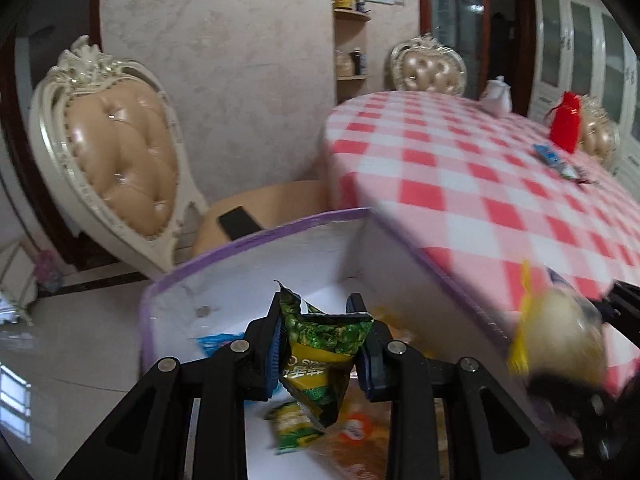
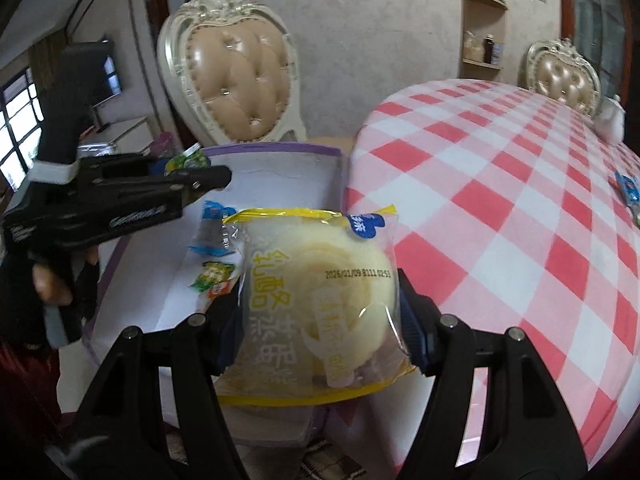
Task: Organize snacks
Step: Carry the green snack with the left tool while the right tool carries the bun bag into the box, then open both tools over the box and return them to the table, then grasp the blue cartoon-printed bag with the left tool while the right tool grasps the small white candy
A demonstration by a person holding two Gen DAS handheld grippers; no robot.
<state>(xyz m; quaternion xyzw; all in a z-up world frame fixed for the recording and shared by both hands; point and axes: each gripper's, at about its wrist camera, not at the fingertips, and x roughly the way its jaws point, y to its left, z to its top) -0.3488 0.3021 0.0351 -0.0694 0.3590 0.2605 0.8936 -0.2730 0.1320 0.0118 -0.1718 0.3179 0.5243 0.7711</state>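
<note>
My left gripper (image 1: 322, 344) is shut on a green pea snack packet (image 1: 320, 356) and holds it over a white box with a purple rim (image 1: 256, 240). My right gripper (image 2: 320, 324) is shut on a clear-and-yellow wrapped bread cake (image 2: 316, 292) above the same box (image 2: 272, 150), next to the table edge. The cake also shows blurred at the right of the left wrist view (image 1: 560, 336). The left gripper shows in the right wrist view (image 2: 192, 188) with its green packet (image 2: 188, 160). Several small packets (image 2: 212, 276) lie in the box.
A round table with a red-and-white checked cloth (image 1: 480, 184) stands right of the box, with a red pouch (image 1: 565, 122), blue packets (image 1: 548, 154) and a white teapot (image 1: 498, 96) on it. A cream padded chair (image 1: 120, 160) with a black phone (image 1: 239, 222) stands behind the box.
</note>
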